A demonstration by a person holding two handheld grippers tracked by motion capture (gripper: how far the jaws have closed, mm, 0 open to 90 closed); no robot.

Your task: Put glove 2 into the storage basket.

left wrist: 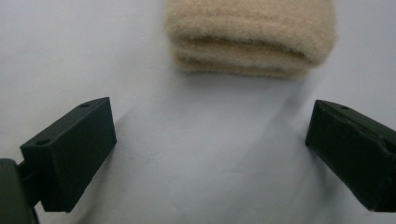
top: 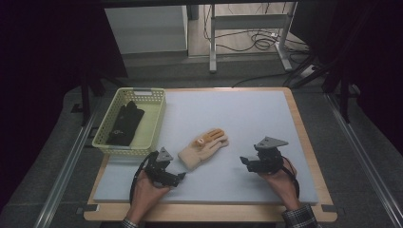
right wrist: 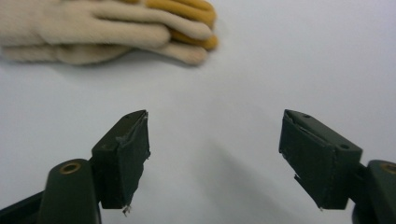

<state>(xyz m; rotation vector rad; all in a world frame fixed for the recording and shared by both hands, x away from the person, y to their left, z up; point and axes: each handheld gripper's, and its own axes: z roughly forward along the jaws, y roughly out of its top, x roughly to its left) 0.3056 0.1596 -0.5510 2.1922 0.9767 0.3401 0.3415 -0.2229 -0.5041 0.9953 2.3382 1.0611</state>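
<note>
Both pairs of fingers stand spread wide with nothing between them. Seen in the left gripper view, the left gripper (left wrist: 210, 140) hangs low over the pale mat (left wrist: 70, 46) with its two black jaws far apart, aimed at the folded cuff end of the beige glove (left wrist: 252, 37), which lies just ahead of the jaws and apart from them. Seen in the right gripper view, the right gripper (right wrist: 215, 149) is likewise agape over bare mat, and the glove's fingertips, some beige and some orange-yellow, lie farther off toward the upper left. From the high view, the glove sits flat near the middle of the mat, its cuff toward the left gripper and its fingers pointing away to the upper right; the left gripper is just beside the cuff, the right gripper well apart from the glove. A hand holds each gripper at the near edge. Farther left, a pale yellow basket (top: 157, 118) rests at the mat's corner with a black glove (top: 124, 123) lying inside it.
</note>
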